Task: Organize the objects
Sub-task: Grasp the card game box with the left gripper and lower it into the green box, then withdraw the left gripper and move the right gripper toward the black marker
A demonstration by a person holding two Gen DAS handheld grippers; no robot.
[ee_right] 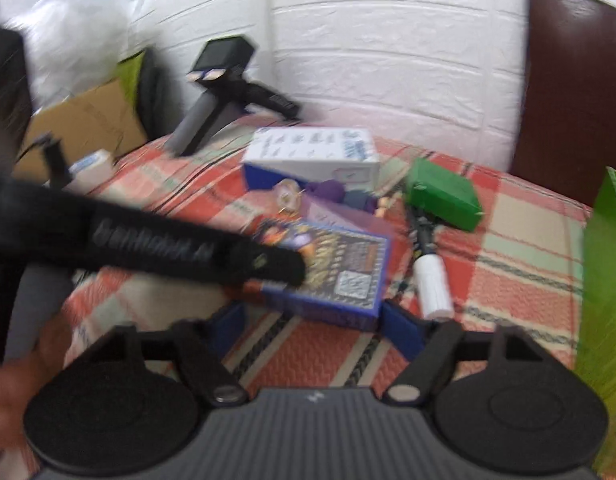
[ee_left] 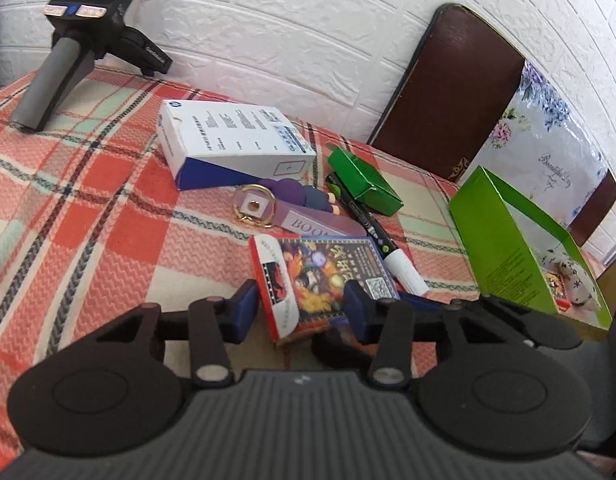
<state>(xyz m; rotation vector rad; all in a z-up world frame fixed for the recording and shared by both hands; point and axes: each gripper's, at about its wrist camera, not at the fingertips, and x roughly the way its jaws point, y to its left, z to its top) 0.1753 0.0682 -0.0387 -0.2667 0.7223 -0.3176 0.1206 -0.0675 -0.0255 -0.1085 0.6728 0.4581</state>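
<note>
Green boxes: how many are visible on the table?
2. The small green box lies closed beside the marker; the large green box stands open at the right edge. Others may be hidden.

I see a plaid tablecloth (ee_left: 87, 200) carrying a camera stand (ee_left: 63, 60) at upper left, a white box (ee_left: 231, 136) and small green box (ee_left: 364, 180) mid-frame, a keychain (ee_left: 267, 204), a marker (ee_left: 380, 240), a colourful card box (ee_left: 320, 276), and a tall green box (ee_left: 504, 248) at right.
</note>
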